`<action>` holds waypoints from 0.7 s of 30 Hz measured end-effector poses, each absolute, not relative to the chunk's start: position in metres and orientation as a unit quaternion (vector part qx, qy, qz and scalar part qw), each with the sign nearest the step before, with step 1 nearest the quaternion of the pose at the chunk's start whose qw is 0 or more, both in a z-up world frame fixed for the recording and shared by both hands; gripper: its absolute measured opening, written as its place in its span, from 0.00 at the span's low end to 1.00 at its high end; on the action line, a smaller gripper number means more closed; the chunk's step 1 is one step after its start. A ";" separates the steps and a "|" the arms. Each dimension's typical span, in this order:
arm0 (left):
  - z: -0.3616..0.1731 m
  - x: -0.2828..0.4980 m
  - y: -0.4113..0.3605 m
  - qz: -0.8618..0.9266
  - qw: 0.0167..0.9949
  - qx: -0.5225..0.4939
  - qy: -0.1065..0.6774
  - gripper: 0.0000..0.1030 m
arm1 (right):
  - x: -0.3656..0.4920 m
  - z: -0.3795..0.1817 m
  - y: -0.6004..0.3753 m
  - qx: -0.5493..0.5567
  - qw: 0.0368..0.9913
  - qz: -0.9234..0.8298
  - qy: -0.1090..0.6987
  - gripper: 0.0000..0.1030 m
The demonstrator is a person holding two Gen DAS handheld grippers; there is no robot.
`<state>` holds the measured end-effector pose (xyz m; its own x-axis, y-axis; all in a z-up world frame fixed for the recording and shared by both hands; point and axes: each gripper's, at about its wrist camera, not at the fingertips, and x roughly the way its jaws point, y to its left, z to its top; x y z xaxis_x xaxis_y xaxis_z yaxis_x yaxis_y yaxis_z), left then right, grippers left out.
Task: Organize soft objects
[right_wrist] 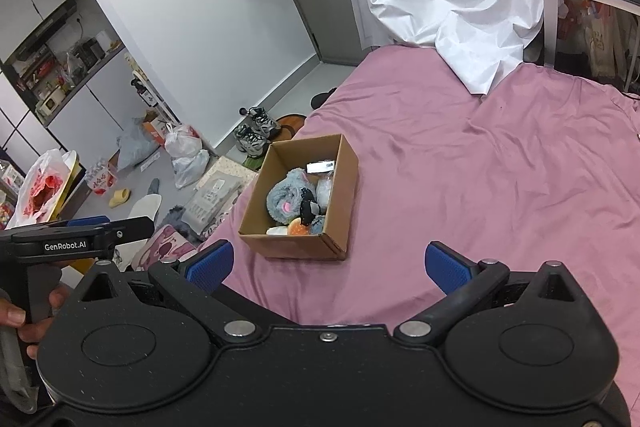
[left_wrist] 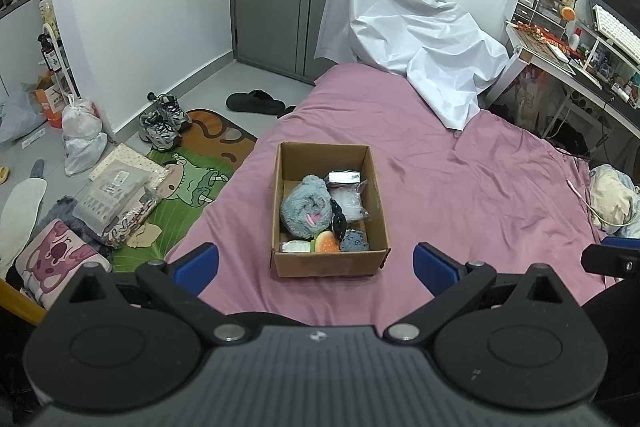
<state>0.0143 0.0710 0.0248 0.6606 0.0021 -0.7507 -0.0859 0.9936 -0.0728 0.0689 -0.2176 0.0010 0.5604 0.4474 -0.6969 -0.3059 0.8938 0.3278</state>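
Note:
An open cardboard box (left_wrist: 376, 187) (right_wrist: 346, 183) stands on the pink bed. Inside lie a grey plush toy (left_wrist: 306, 205) (right_wrist: 286, 197), an orange burger-like soft toy (left_wrist: 326, 242) (right_wrist: 299, 227), a small grey-blue plush (left_wrist: 354, 241), a white soft piece (left_wrist: 295, 247), a black item (left_wrist: 339, 221) and clear plastic packets (left_wrist: 350, 203). My left gripper (left_wrist: 316, 263) is open and empty, held back from the box's near side. My right gripper (right_wrist: 328, 263) is open and empty, also short of the box. The left gripper's side shows in the right wrist view (right_wrist: 80, 231).
The pink bedsheet (left_wrist: 480, 187) (right_wrist: 500, 167) spreads around the box. A white sheet (left_wrist: 412, 39) covers something at the bed's far end. A desk (left_wrist: 580, 67) stands at right. Shoes (left_wrist: 164, 123), bags (left_wrist: 82, 135) and a mat (left_wrist: 192, 187) lie on the floor at left.

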 end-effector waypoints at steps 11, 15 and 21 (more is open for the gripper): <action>0.024 0.015 0.071 0.026 0.909 -0.052 0.413 1.00 | 0.068 0.001 -0.218 0.087 0.880 0.213 0.417 1.00; 0.023 0.016 0.070 0.027 0.909 -0.052 0.413 1.00 | 0.068 0.002 -0.220 0.086 0.878 0.217 0.418 1.00; 0.022 0.016 0.069 0.027 0.910 -0.052 0.411 1.00 | 0.067 0.003 -0.223 0.086 0.881 0.215 0.412 1.00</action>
<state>0.0162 0.0691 0.0222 0.6599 0.0068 -0.7513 -0.0922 0.9931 -0.0720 0.0666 -0.2232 0.0029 0.5684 0.4501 -0.6887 -0.3083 0.8926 0.3289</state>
